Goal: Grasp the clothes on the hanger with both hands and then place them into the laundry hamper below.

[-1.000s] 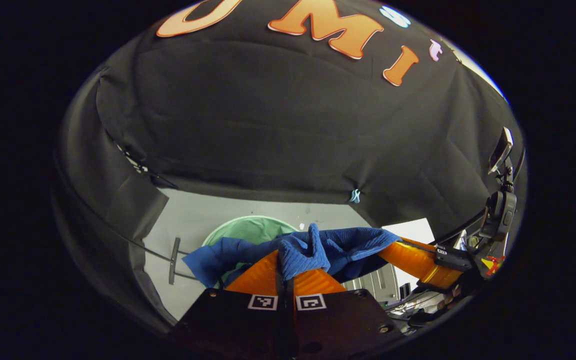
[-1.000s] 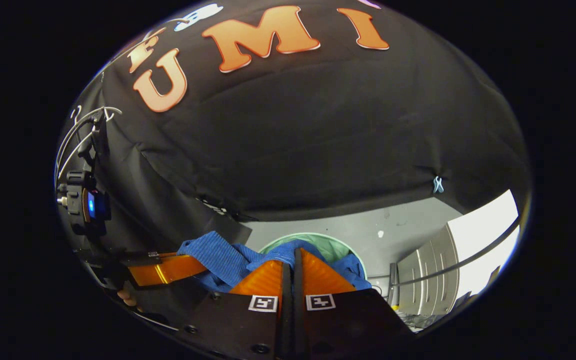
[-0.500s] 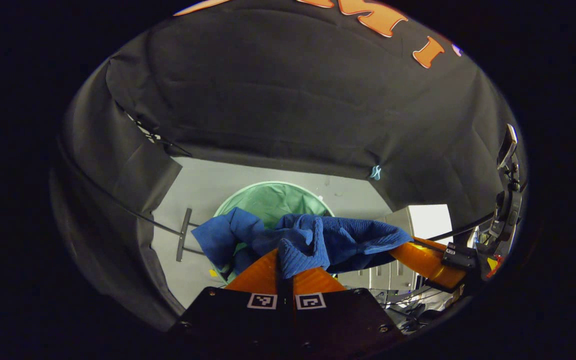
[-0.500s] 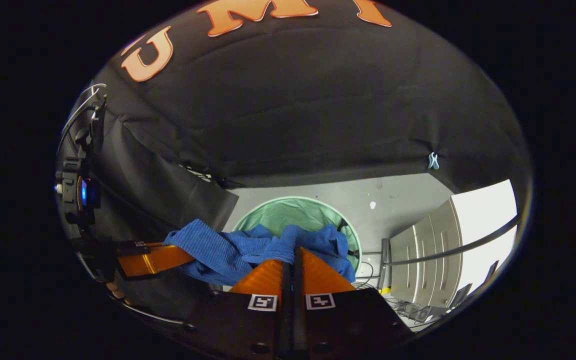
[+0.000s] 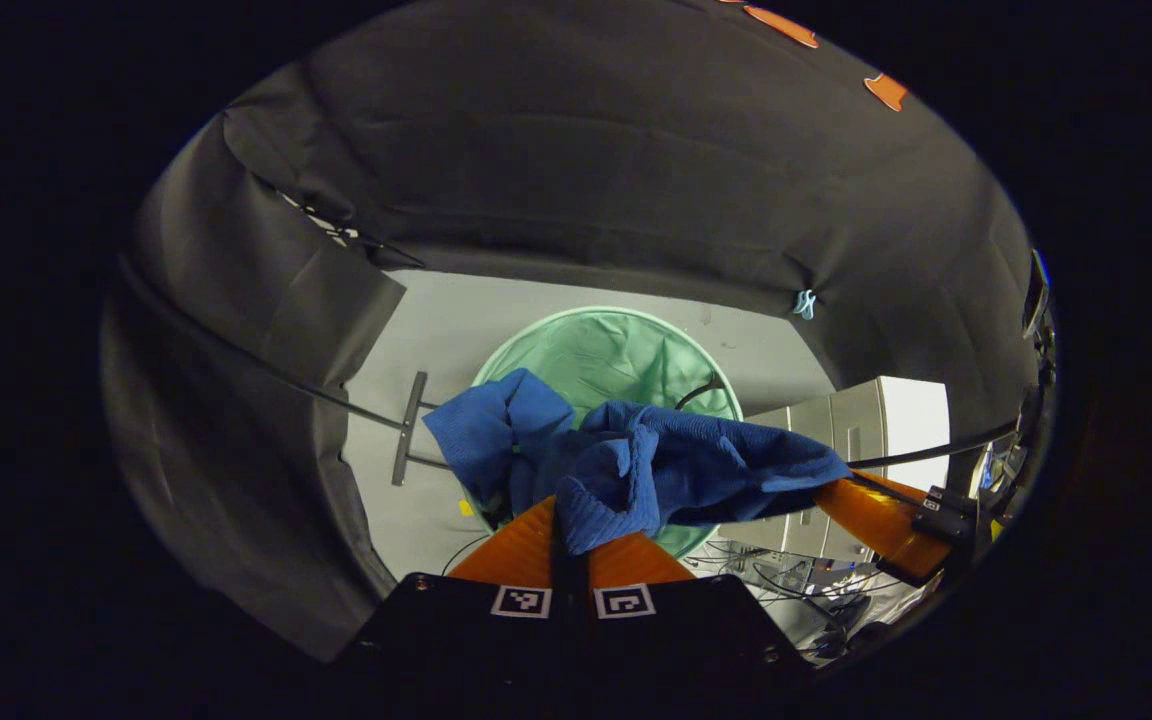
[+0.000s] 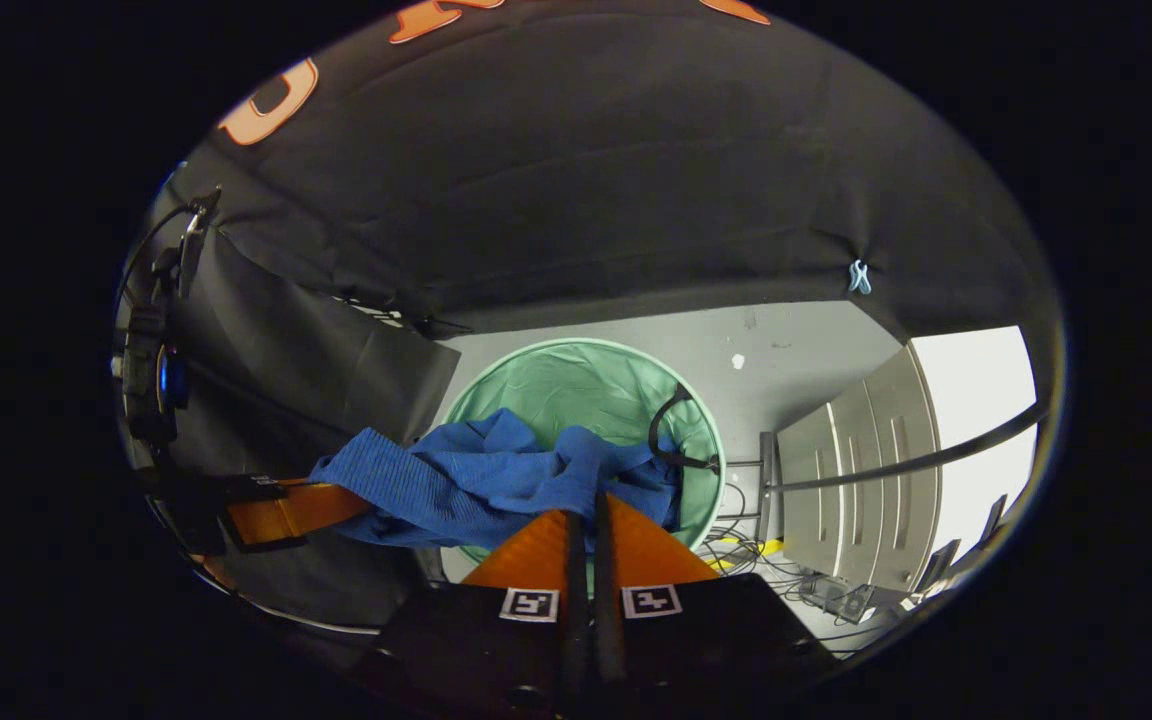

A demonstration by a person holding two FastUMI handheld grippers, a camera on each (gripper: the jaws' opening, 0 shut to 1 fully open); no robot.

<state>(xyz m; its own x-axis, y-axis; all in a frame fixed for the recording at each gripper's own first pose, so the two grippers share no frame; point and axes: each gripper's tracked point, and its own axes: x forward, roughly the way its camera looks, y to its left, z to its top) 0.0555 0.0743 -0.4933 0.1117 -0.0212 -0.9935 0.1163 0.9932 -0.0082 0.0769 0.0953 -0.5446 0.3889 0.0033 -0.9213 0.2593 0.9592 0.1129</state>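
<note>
A blue ribbed garment (image 5: pixel 636 465) hangs stretched between both grippers above a round green laundry hamper (image 5: pixel 626 350) on the floor. My left gripper (image 5: pixel 568 512) is shut on a bunched fold of the cloth. In the right gripper view the same blue garment (image 6: pixel 496 480) drapes over the hamper (image 6: pixel 586 385), and my right gripper (image 6: pixel 586 508) is shut on its edge. The right gripper (image 5: pixel 841 492) also appears at the right of the left gripper view, holding the cloth's far end. The left gripper (image 6: pixel 336 500) appears at the left of the right gripper view.
The hamper stands on a grey floor (image 5: pixel 456 330) against the black cloth wall (image 5: pixel 586 170). A grey drawer cabinet (image 6: pixel 856 480) stands to the right of the hamper, with loose cables (image 6: pixel 736 525) on the floor beside it. A dark rod (image 5: pixel 406 440) lies left of the hamper.
Both grippers have tilted downward with the garment, so the hamper has come up into fuller view beneath the cloth. Both stay shut on the blue garment.
</note>
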